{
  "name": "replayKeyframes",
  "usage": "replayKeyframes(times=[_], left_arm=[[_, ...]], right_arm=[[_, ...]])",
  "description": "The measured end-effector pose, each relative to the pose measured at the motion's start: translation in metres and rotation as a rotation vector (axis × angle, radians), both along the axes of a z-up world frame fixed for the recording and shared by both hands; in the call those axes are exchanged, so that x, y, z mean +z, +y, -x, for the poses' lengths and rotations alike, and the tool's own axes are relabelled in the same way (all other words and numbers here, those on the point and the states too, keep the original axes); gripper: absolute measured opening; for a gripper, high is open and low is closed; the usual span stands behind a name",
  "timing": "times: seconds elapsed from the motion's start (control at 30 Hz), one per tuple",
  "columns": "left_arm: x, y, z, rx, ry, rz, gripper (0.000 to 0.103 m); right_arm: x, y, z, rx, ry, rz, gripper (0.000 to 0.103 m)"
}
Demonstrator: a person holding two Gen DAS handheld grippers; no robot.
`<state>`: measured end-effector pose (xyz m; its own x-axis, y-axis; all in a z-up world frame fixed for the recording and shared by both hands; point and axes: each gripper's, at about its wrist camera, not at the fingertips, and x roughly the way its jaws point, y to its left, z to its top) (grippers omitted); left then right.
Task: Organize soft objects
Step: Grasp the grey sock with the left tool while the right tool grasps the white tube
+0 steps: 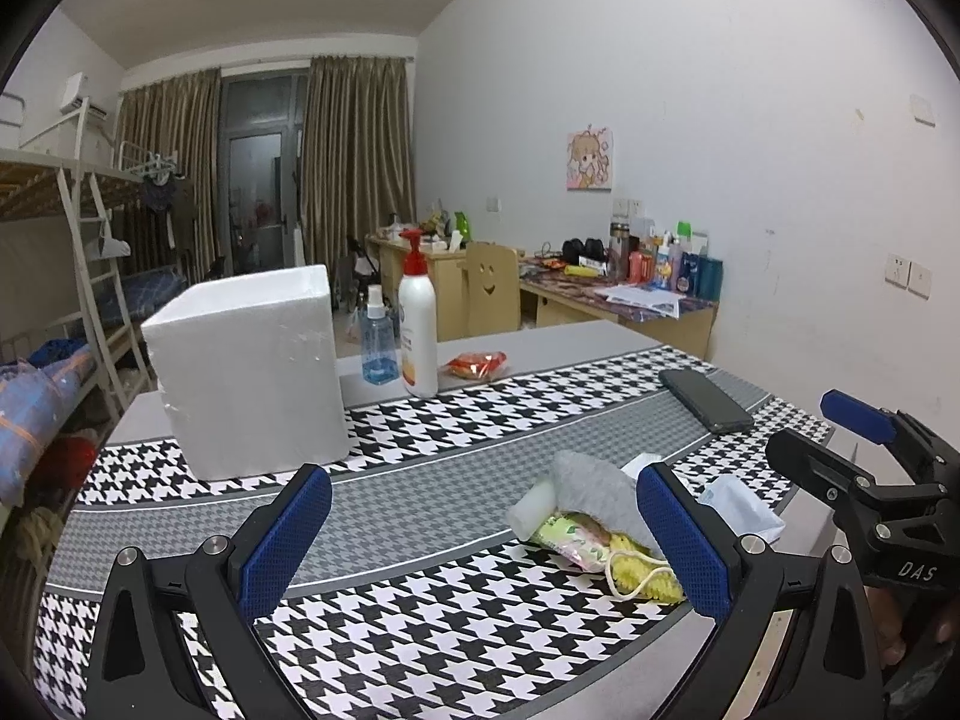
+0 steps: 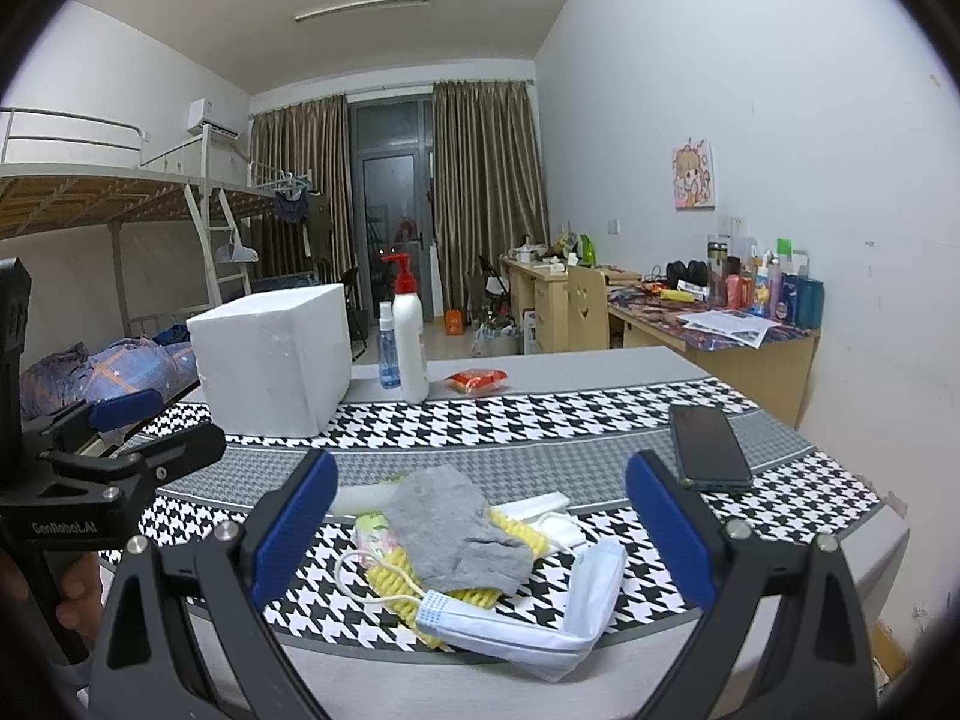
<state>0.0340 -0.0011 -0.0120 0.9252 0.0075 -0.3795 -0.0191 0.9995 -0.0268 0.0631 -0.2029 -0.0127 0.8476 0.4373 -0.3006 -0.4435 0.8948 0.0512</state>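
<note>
A pile of soft things lies on the houndstooth cloth near the table's front edge. On top is a grey cloth [image 1: 591, 495] [image 2: 450, 525]. Under it are a yellow knitted cloth [image 1: 642, 579] [image 2: 396, 582], a tissue pack [image 1: 570, 540] [image 2: 372, 531] and a white sponge [image 1: 531, 510] [image 2: 360, 498]. A blue face mask [image 2: 540, 618] [image 1: 741, 507] lies at the front right of the pile. My left gripper [image 1: 486, 540] [image 2: 189, 417] is open and empty, left of the pile. The right gripper [image 2: 483, 528] [image 1: 807, 426] is open above the pile, touching nothing.
A white foam box [image 1: 246, 372] [image 2: 276, 354] stands at the back left. Beside it are a lotion pump bottle [image 1: 417, 318], a blue spray bottle [image 1: 378, 342] and a red snack packet [image 1: 477, 365]. A dark phone [image 2: 708, 447] lies at the right.
</note>
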Motion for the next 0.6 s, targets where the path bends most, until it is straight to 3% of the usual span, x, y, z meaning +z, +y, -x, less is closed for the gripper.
replayKeyframes(times=[0.6], left_arm=[[-0.025, -0.038, -0.052, -0.091, 0.132, 0.006, 0.102]], right_arm=[[-0.029, -0.024, -0.035, -0.050, 0.112, 0.032, 0.099]])
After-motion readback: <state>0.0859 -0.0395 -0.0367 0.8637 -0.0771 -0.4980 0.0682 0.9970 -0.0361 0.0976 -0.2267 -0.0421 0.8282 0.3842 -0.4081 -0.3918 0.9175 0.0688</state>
